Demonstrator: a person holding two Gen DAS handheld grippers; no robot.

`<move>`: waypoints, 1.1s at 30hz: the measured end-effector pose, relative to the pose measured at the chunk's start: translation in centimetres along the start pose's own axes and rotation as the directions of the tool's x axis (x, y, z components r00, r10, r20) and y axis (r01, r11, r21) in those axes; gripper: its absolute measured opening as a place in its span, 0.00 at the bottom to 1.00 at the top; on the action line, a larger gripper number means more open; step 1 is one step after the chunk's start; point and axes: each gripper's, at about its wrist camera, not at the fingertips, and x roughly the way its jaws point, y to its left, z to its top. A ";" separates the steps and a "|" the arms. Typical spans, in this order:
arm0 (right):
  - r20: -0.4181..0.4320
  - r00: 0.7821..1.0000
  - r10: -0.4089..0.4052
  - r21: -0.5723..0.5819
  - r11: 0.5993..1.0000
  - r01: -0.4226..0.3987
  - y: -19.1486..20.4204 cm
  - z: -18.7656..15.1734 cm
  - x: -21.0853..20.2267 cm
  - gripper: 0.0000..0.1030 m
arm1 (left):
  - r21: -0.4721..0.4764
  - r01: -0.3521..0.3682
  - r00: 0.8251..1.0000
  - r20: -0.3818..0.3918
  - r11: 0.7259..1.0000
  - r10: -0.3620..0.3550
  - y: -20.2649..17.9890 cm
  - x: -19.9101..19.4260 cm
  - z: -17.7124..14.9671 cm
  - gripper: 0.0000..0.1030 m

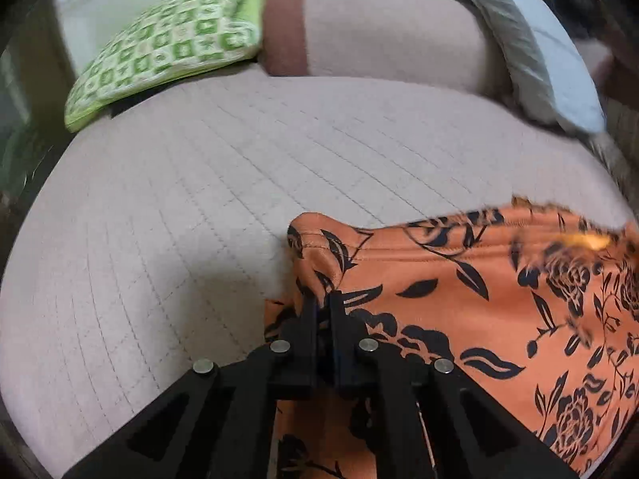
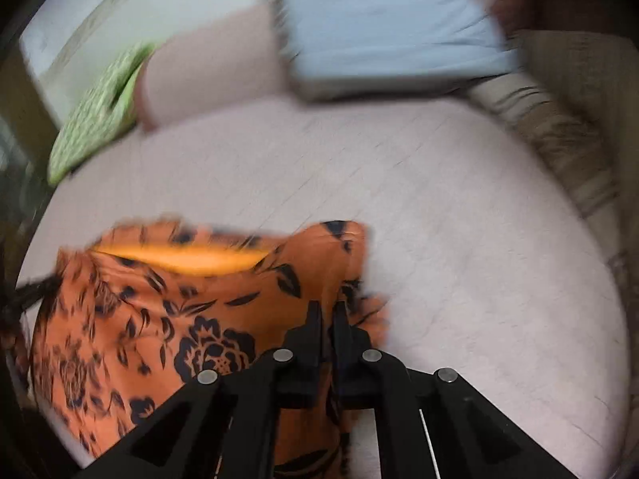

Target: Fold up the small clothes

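Observation:
An orange garment (image 1: 459,299) with a black flower print lies on a pale quilted bed (image 1: 199,199). My left gripper (image 1: 322,299) is shut on the garment's left corner, with cloth pinched between its black fingers. In the right wrist view the same garment (image 2: 159,319) spreads to the left. There my right gripper (image 2: 326,307) is shut on its right corner, and a fold of cloth stands up above the fingertips. Each gripper points down at the bed.
A green and white checked pillow (image 1: 167,52) lies at the bed's far left, beside a pink bolster (image 1: 379,32). A grey-blue cushion (image 2: 383,28) leans at the back. Striped beige fabric (image 2: 559,151) lies along the right edge. Bare quilt (image 2: 479,239) stretches beyond the garment.

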 end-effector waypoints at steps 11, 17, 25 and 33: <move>0.121 0.966 0.227 0.014 0.973 -0.231 1.7 -0.4 -6.2 0.70 | -0.037 0.036 0.985 0.169 0.999 -0.029 -0.8 -7.3 -3.4 0.46; -0.083 0.963 0.257 0.230 0.945 -0.233 -0.3 -2.3 2.8 0.67 | -0.066 -0.064 0.998 0.006 0.996 0.065 -0.7 -1.9 -5.8 0.61; 0.070 0.921 0.384 0.184 0.902 -0.390 0.9 -7.2 -6.3 0.72 | -0.175 0.035 0.993 0.121 0.984 -0.014 0.3 -9.3 -7.7 0.63; 0.061 0.932 0.356 0.280 0.890 -0.359 -0.2 -11.8 -6.6 0.65 | -0.044 -0.038 0.999 0.029 0.998 0.040 -2.5 -7.6 -10.5 0.73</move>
